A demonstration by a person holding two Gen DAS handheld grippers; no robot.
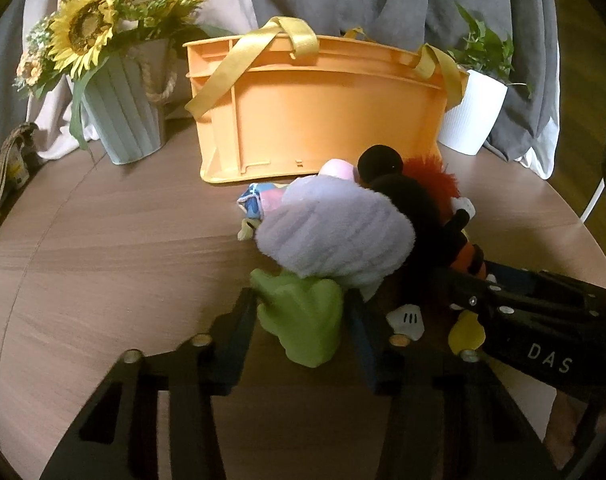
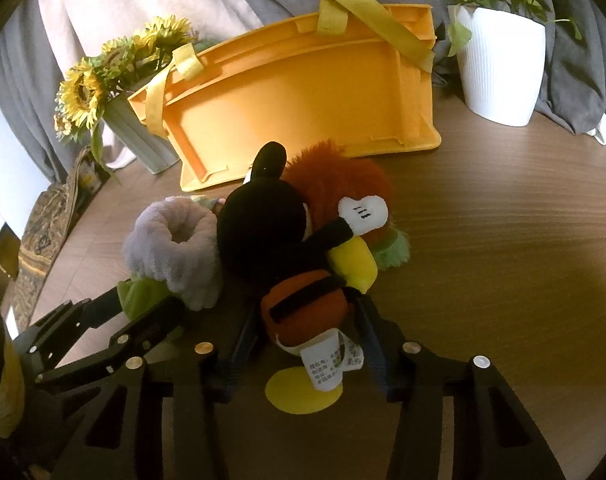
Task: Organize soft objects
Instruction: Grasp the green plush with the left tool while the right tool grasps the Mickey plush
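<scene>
A pile of plush toys lies on the round wooden table in front of an orange crate with yellow straps. My left gripper is shut on the green stem of a lilac plush flower. My right gripper is shut on the red shorts of a black mouse plush; it also shows in the left wrist view. An orange-red furry plush and a small pink and blue toy lie behind them against the crate.
A grey pot of sunflowers stands left of the crate, a white pot with a green plant to its right. Grey and cream cloth hangs behind. A patterned bag lies at the table's left edge.
</scene>
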